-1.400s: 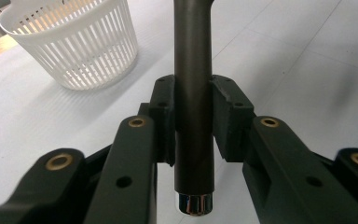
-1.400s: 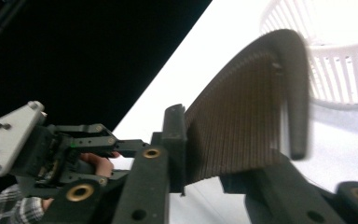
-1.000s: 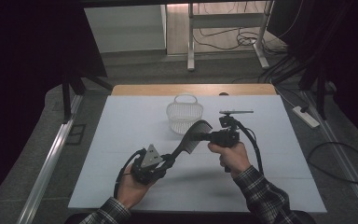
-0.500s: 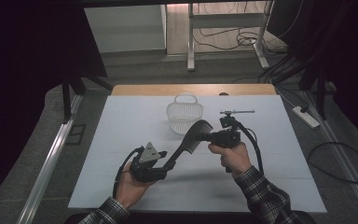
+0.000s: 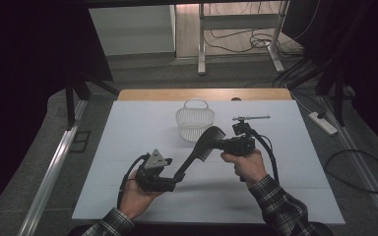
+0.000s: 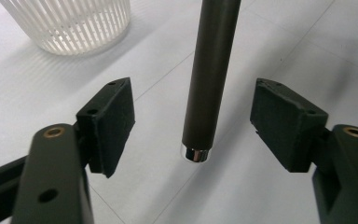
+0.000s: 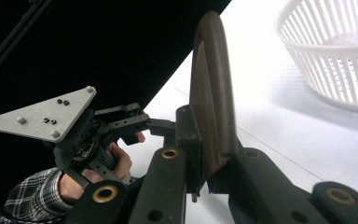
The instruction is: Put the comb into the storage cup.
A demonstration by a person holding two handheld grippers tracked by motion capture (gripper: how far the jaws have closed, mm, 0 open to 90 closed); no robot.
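Right tool (image 5: 220, 144) clamps comb (image 5: 203, 145) by its toothed head at frame centre; left tool (image 6: 193, 123) spread wide round handle tip (untouched). Basket (image 6: 70, 21) cut off upper left.

White basket (image 5: 194, 123) on table (image 5: 128, 128), far side.

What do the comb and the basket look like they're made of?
The comb looks like dark matte plastic, perhaps wood-toned; its round handle has a dull brown-grey surface ending in a shiny, metal-looking cap. The basket appears to be white, slightly translucent moulded plastic, judging by its thin, even vertical slats and smooth rim.
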